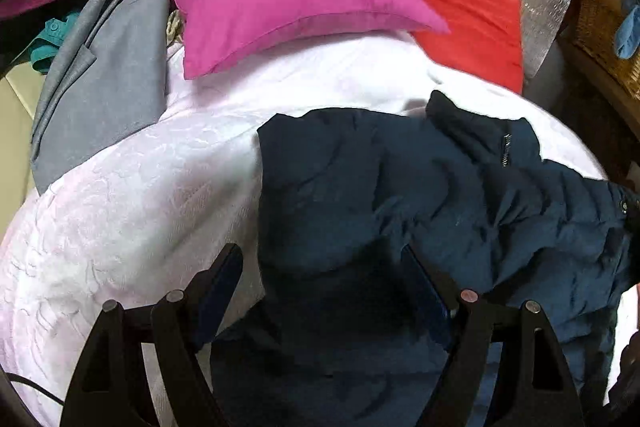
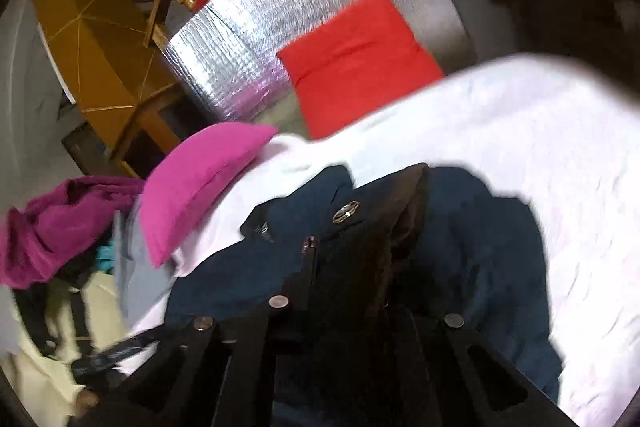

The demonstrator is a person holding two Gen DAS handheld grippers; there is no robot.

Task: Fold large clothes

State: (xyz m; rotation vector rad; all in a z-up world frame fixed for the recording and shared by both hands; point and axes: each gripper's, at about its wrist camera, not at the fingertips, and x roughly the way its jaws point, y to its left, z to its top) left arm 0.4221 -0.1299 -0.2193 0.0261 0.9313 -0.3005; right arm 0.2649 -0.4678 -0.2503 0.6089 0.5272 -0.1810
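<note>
White bed (image 1: 120, 211) fills the view, and the navy jacket (image 1: 400, 187) lies crumpled across its near side. Pink pillow (image 1: 288, 3) and red pillow (image 1: 472, 23) sit beyond. Left claw (image 1: 320, 267) hangs wide open over the jacket; right claw (image 2: 360, 255) is pinched onto its dark front edge.

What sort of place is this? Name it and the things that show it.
Probably a bedroom: a bed with a white textured bedspread, a pink pillow and a red pillow at its head, and a navy jacket spread on it.
</note>
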